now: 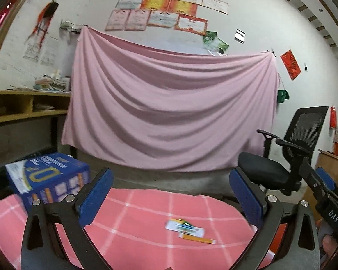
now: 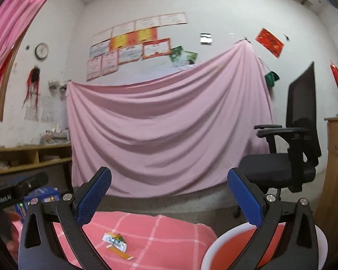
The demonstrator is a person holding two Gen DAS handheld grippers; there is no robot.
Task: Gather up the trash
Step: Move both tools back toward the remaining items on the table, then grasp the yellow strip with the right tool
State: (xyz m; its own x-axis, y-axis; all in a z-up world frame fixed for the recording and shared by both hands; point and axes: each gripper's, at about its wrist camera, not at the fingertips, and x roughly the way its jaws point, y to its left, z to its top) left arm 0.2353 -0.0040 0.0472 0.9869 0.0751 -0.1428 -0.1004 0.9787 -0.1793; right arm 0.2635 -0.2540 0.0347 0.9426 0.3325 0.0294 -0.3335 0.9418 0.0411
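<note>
The left gripper [image 1: 171, 198] stands wide with nothing between its blue pads; the right gripper [image 2: 169, 199] likewise. The wrappers [image 1: 187, 228], their print too blurred to read, lie just ahead on the pink checked cloth [image 1: 135, 220]. "DAS" and "GenRobot.AI" mark the gripper bodies. A blue box [image 1: 49, 177] sits left; an orange bin [image 2: 232, 243] lies under the right gripper.

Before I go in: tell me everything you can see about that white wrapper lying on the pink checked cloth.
The white wrapper is a small, flat, crinkly packet, plastic or foil by its look, with blue-green print too blurred to read. It lies flat near the middle of the pink checked cloth. An orange-yellow strip lies against its near edge, and a small green and yellow scrap peeks out at its far side. Nothing grips it; both hand-held grippers are open above the cloth.
</note>
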